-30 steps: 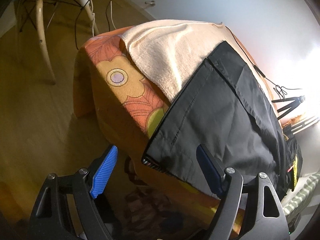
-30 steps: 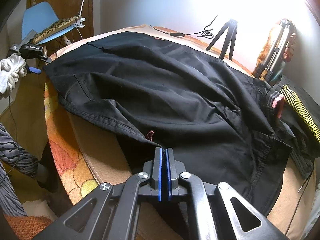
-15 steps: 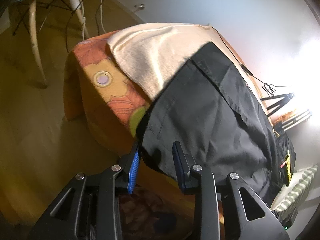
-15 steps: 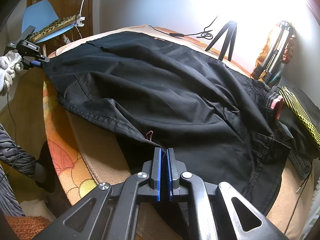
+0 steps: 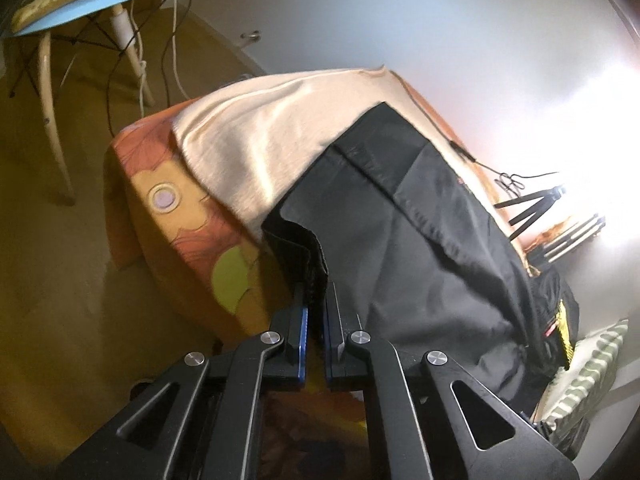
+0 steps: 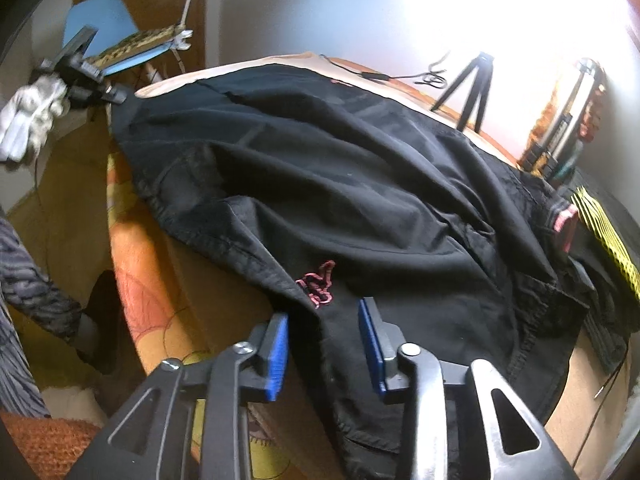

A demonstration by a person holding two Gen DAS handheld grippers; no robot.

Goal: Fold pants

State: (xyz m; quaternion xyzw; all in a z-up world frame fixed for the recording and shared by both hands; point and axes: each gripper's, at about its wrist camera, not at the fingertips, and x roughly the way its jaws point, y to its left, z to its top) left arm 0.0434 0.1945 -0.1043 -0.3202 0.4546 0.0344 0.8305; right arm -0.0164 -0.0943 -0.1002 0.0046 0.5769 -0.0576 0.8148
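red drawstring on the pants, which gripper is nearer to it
Right. The right gripper is open, its fingers straddling the pants just below the red drawstring. The left gripper is shut on the hem at the far end.

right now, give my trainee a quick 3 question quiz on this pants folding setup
1. True or false: the left gripper is shut on the hem of the black pants.
2. The right gripper is: A) open over the pants B) shut on the pants C) out of view.
3. Fill in: the pants lie on a cream ____ spread over the flowered cover.

Key: 1 true; 2 A; 3 towel.
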